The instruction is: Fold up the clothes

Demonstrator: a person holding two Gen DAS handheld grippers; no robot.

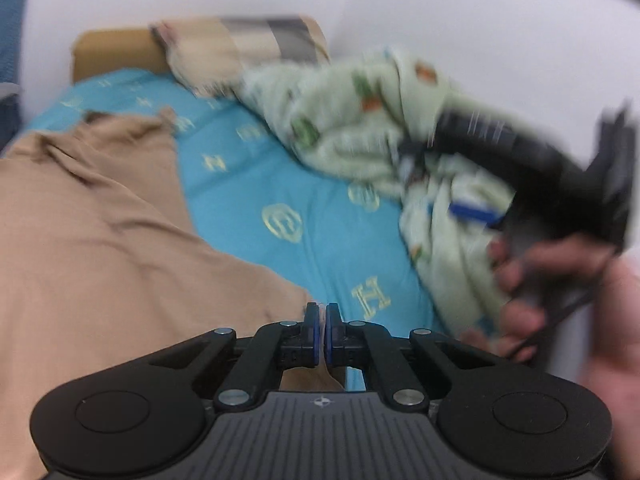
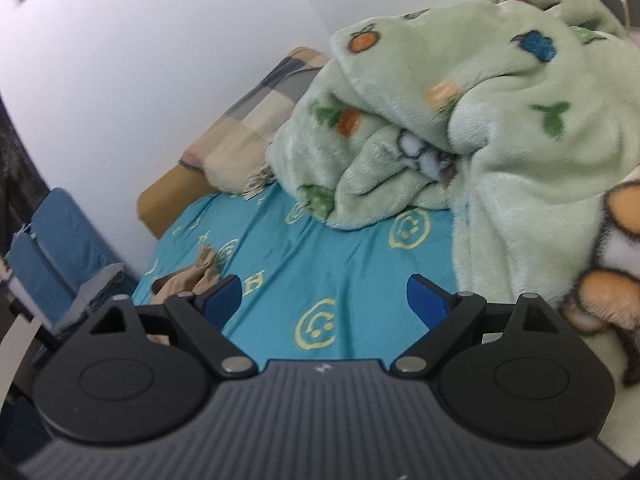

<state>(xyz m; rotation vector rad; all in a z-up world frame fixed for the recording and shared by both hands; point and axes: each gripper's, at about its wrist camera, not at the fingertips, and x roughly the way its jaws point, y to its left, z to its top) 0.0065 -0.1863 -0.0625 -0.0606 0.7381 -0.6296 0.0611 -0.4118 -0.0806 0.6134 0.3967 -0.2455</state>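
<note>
While the left gripper (image 1: 322, 316) is shut at the near edge of the tan garment (image 1: 96, 216), only a thin bit of cloth could be pinched; whether any is really caught between the pads cannot be told, since the view is blurred there. The right gripper (image 2: 324, 300) is held wide open over the blue bed sheet (image 2: 320, 256), with nothing between its fingers. Its other view shows it blurred, held by a hand (image 1: 568, 292) near the green blanket (image 1: 360, 128).

To do this step well, the pinch should be checked first, so the edge is not dropped when lifted. A second spot on the same edge should be taken by the open gripper, well apart from the first. Then the cloth can be pulled flat before it is folded.

The garment is spread on the left side of the bed. Its long way seems to run from the near edge up toward the pillow (image 1: 240, 52), with a bunched end (image 1: 164, 116) pointing that way.
</note>
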